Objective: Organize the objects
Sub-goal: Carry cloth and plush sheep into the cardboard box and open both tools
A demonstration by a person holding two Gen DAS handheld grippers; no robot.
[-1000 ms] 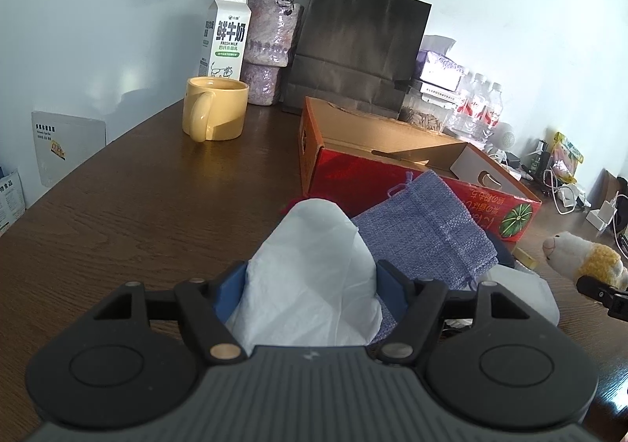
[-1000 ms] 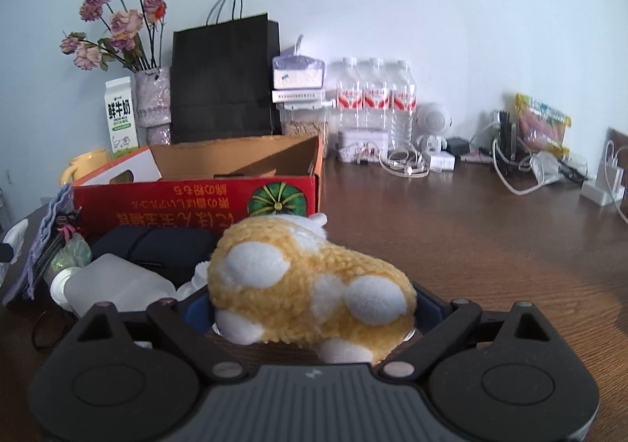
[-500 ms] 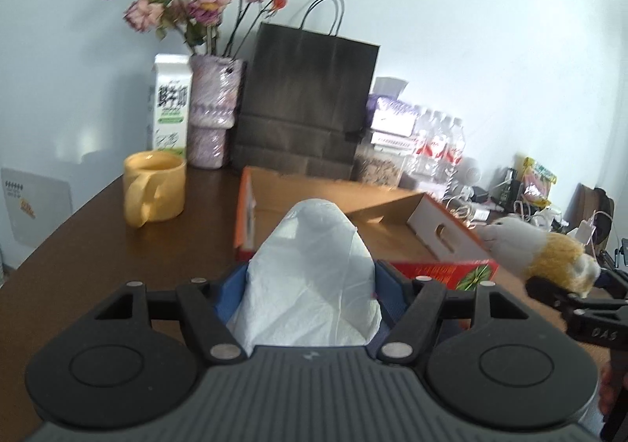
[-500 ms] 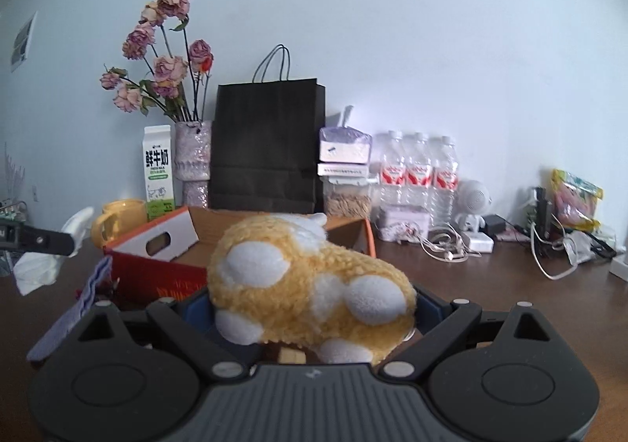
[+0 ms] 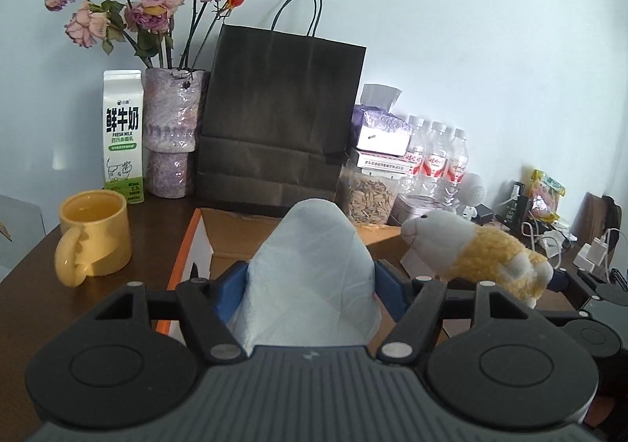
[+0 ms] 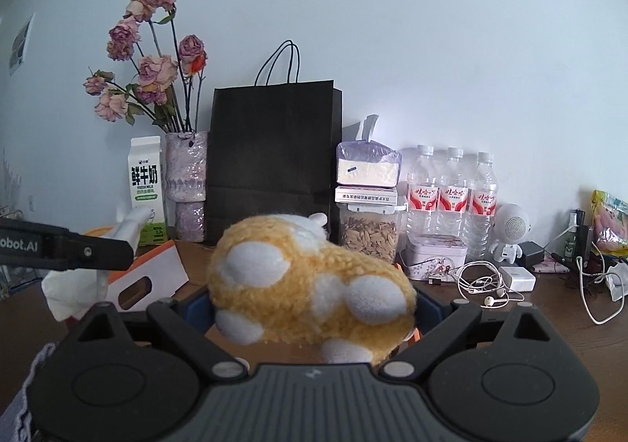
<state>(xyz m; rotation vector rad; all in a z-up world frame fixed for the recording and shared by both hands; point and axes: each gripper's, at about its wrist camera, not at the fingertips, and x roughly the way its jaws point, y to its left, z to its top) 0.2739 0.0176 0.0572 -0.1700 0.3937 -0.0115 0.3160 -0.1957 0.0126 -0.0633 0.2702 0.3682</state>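
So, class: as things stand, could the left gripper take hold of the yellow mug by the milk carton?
Probably not yet. The left gripper is shut on a white tissue wad, so its jaws are full. The yellow mug stands unobstructed on the table, left of the cardboard box; dropping the tissue first would free the way.

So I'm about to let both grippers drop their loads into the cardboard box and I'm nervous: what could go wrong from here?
1. The plush toy bulges past the right gripper and could roll over the cardboard box wall when released.
2. The two loads sit close together above the box, so the left gripper and right gripper might bump.
3. The white bag is limp and may catch on the box flap rather than fall inside.
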